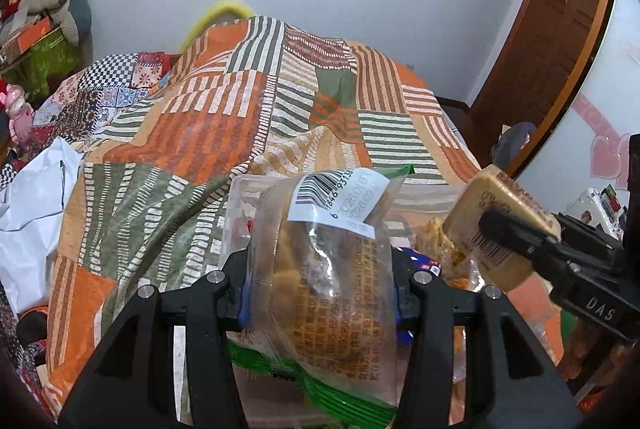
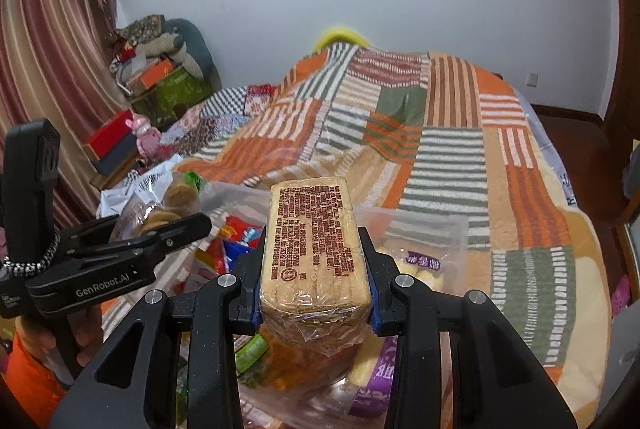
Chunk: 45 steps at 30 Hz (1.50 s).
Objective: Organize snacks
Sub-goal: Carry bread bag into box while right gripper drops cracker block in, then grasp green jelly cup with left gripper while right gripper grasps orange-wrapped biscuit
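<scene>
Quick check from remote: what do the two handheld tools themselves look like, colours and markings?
Both are matte black plastic with silver pivot bolts and blue finger pads. The left tool reads "GenRobot.AI" in white and carries a black-and-white braided cord; the right tool shows "DAS". An orange sleeve shows behind.

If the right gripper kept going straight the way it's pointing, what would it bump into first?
Probably the patchwork quilt on the bed. The right gripper, shut on a wrapped biscuit block, points over the clear plastic bin toward it, though depth is hard to judge.
</scene>
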Tool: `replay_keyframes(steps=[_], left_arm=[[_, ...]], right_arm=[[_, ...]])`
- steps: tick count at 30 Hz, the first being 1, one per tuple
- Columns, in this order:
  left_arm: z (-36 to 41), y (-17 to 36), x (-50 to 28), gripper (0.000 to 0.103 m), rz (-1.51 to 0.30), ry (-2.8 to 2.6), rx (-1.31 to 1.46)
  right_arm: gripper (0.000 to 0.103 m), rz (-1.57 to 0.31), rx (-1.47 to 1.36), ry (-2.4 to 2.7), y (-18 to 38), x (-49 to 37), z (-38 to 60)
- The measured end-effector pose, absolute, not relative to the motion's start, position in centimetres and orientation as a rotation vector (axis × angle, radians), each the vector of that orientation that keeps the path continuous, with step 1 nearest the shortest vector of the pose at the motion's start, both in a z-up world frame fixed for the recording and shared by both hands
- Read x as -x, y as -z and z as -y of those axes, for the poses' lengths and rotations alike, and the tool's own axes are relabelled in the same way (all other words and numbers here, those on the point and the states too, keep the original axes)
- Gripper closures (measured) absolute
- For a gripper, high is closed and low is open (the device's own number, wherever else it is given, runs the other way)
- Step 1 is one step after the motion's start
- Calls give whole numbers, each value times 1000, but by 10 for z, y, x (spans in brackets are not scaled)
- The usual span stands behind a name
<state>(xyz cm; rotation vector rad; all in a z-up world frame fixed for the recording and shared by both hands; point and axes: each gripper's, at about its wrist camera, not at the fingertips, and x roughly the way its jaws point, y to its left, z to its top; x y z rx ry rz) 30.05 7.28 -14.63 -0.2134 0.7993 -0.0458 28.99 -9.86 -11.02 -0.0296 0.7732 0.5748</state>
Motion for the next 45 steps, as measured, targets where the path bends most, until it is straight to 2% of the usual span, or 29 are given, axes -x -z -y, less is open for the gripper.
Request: replay_keyframes(steps=[7,10,12,15,28,36,45], left_arm=[[-71,152,-312,54,-811,28,194],[-73,154,-315,46,-822,32,216],[-76,155,-314,35,-819,26,242],[-82,153,-311,29,-811,7,269],[-84,116,-260,28,-762,27,236],[-80,104,-214,22,-750,12,158],[-75,125,-175,21,-821,18,143]], right_arm=[[69,-802,58,-547,120,-298,96],[67,-804,83,-540,122,-299,93],[67,-802,80,-540,120,-298,93],[67,-791,85,-537,115,-296,93],[39,-704,87,-518,79,-259,124],[36,-669,88,-479,68,-228,160],[32,-729,113,-439,94,-198,187]])
